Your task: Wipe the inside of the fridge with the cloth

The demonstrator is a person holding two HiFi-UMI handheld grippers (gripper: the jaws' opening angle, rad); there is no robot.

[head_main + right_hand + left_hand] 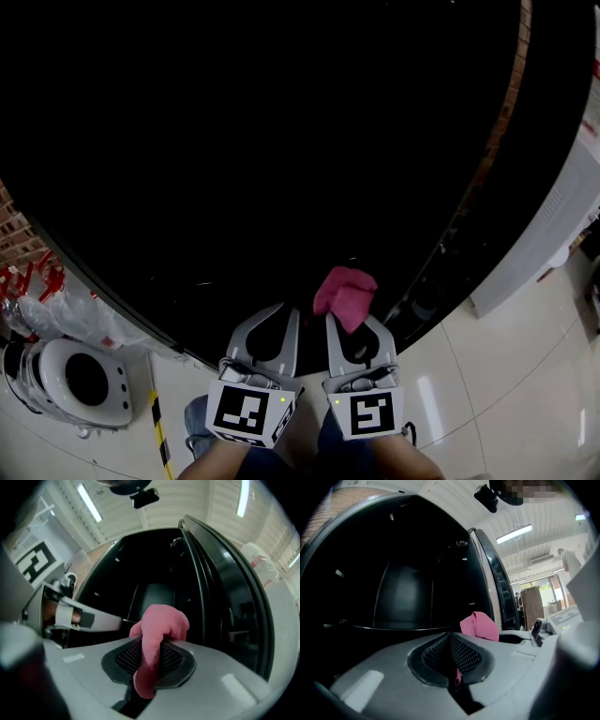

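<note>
The fridge (281, 141) stands open in front of me, its inside dark; a shelf edge (393, 627) and the back wall show in the left gripper view. A pink cloth (345, 292) is bunched in my right gripper (354, 323), which is shut on it at the fridge's opening. In the right gripper view the cloth (157, 639) hangs down between the pads of that gripper (150, 663). My left gripper (281, 317) sits just left of it, shut, and in its own view this gripper (452, 651) has only a tiny pink speck at the seam. The cloth (479, 626) shows beyond it.
The fridge door (225, 597) stands open at the right. A white round appliance (80, 380) and plastic bags (66, 314) lie on the tiled floor at the left, by yellow-black tape (159, 427). A white cabinet (553, 216) stands at the right. A person (569, 559) is far off.
</note>
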